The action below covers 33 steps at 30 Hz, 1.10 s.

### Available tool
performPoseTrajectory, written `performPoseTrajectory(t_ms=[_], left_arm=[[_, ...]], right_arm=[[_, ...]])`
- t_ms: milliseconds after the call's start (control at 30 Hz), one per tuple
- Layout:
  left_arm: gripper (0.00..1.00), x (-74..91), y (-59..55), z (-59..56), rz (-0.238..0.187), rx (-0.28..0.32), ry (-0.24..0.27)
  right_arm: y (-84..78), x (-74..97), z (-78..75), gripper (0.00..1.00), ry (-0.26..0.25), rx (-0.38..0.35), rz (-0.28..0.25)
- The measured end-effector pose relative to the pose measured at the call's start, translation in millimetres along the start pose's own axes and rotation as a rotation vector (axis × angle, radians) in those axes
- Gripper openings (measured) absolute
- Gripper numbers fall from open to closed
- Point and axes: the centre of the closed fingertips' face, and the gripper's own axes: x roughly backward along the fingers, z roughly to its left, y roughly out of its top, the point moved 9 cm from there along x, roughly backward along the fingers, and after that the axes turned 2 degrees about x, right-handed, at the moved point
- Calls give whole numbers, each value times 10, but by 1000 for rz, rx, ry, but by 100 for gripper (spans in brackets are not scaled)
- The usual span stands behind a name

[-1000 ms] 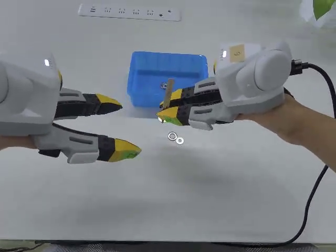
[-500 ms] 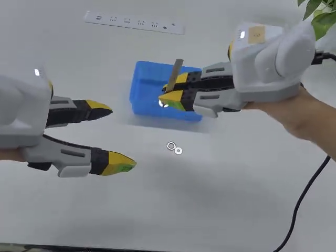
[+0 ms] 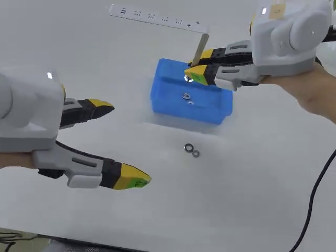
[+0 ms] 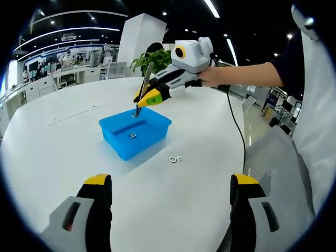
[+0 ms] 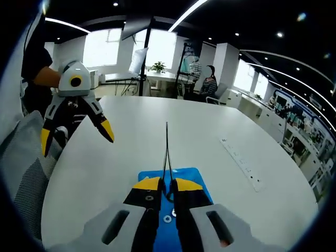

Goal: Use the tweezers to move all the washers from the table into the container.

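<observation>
Jaws of right gripper [image 3: 197, 73] clamp narrow on the tweezers [image 3: 201, 46], tips down over the far side of the blue container [image 3: 173, 109]. Left gripper [image 3: 126, 144] sits near left, jaws wide apart. One washer [image 3: 186, 96] lies inside the container. Two washers [image 3: 191, 150] lie side by side on the counter [image 3: 236, 189], just on its near side.

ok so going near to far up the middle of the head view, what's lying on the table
pair of washers → blue container → power strip; the right gripper with the tweezers overlaps the container, so it is left out
</observation>
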Motion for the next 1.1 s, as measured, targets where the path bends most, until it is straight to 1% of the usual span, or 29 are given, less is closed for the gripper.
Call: performPoseTrajectory(t_ms=[33,133,167,200,267,333,367,433,567,700,767,800,900,1000,1100], left_arm=[[99,9,-8,4,-1,0,6],[99,45,-40,22,-2,28,27],[99,51,-51,23,-1,30,32],[99,58,-62,21,1,31,34],[97,69,-92,15,10,44,40],[94,83,-112,9,-1,51,46],[95,87,-119,12,-6,52,55],[96,89,-130,14,-1,66,57],[96,78,-139,14,10,67,66],[95,61,-127,-6,3,80,56],[94,57,-141,-10,9,80,56],[94,55,-159,-10,19,75,61],[94,56,-176,-11,22,81,61],[94,48,-160,-17,21,76,61],[93,27,-103,5,12,65,62]], right_arm=[[-45,-59,-2,9,4,-1,7],[-139,-170,5,9,13,-9,27],[-171,-203,11,9,19,-13,31],[-231,-259,29,9,26,-21,42],[-281,-298,42,9,28,-24,55],[-323,-330,53,9,36,-34,56],[-348,-348,52,9,37,-27,69],[-374,-364,33,9,34,-31,73],[-399,-397,6,10,32,-39,75],[-435,-403,1,10,43,-39,88],[-435,-398,6,10,44,-36,86],[-433,-394,7,10,45,-36,87],[-413,-368,20,10,48,-32,82],[-376,-331,19,9,46,-26,74],[-343,-302,7,9,40,-27,64]])
